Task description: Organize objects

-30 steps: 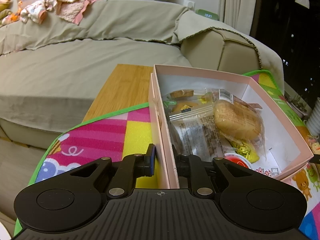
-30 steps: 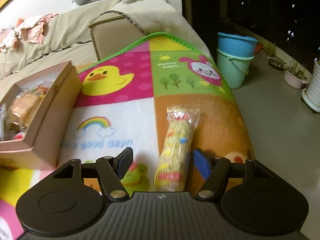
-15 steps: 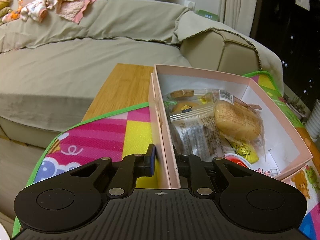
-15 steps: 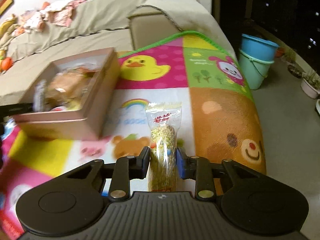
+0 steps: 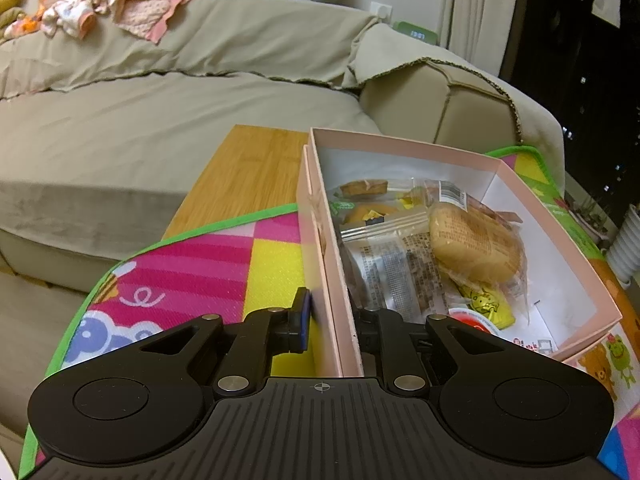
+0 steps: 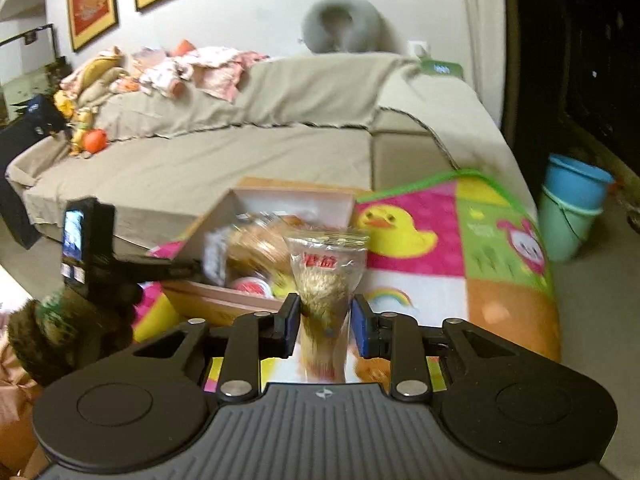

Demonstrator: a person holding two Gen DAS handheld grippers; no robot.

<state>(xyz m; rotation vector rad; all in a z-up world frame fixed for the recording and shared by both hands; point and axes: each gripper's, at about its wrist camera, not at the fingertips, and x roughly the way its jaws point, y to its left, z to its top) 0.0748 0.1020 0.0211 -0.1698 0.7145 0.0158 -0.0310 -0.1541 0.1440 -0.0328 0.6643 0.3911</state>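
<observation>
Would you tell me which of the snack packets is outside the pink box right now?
The long clear packet of yellowish snack, gripped in the right tongs and held off the mat. The bun packet and the others lie inside the pink box.

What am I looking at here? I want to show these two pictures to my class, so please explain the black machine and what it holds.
There is no robot: a person holds a two-finger gripper in each hand, with a camera on each looking along its fingers. In the left picture, the left gripper is shut on the near wall of a pink box of wrapped snacks. In the right picture, the right gripper is shut on a clear snack packet, held above a colourful play mat. The sofa stands behind.
</observation>
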